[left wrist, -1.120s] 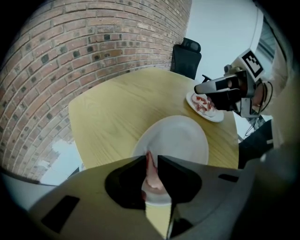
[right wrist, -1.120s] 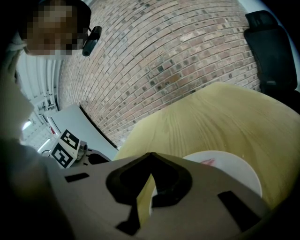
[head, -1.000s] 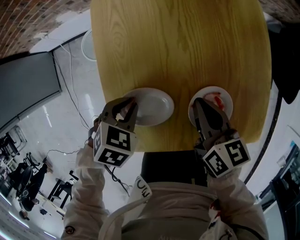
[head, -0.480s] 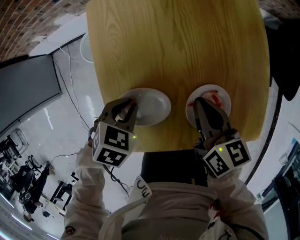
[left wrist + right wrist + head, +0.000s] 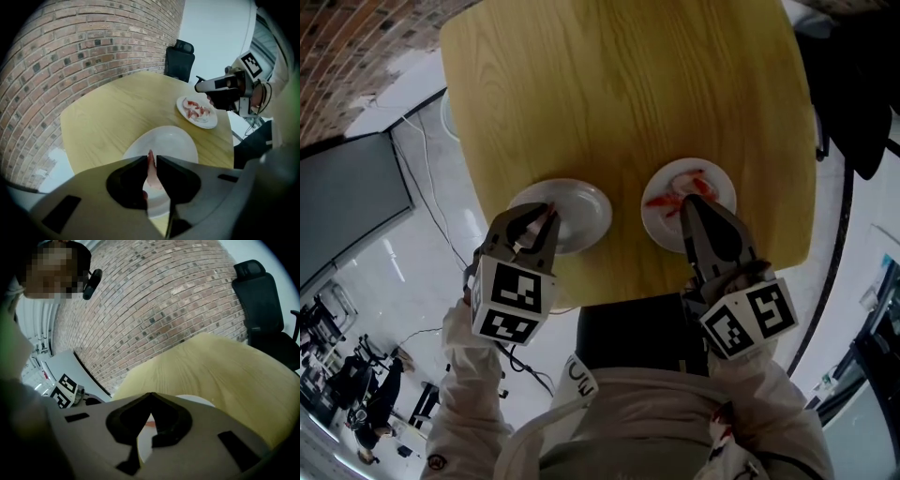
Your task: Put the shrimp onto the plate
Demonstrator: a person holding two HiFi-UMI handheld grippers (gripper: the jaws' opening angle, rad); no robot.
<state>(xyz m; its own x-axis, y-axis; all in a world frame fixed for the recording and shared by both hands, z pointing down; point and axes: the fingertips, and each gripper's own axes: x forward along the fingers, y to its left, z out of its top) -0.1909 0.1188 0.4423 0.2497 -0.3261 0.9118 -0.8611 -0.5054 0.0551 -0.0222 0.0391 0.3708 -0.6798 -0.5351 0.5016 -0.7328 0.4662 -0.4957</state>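
One shrimp (image 5: 151, 171) is pinched edge-on between the jaws of the left gripper (image 5: 152, 158), which are nearly together with just that thin pink body between them. It hangs right over the empty plate (image 5: 176, 140), above the near part of it, and doesn't look to be touching the plate.

The right gripper (image 5: 150, 394) has its tips closed on each other with nothing in them, and it's parked over the near edge of the second plate (image 5: 652, 214). A few more shrimp (image 5: 680, 192) lie on that one. Both plates sit near the front edge of the wooden table (image 5: 628, 94).

Handling-wise, a shrimp like this is probably super light, soft and a bit slick, so it needs barely any squeeze. Too much would likely mash it or make it squirt out sideways. The best spot to grab looks like the fat middle of the body, not the skinny tail end, which would probably just flop or tear. Being damp, it may cling to one pad when the jaws part, so letting go low over the plate seems smart.
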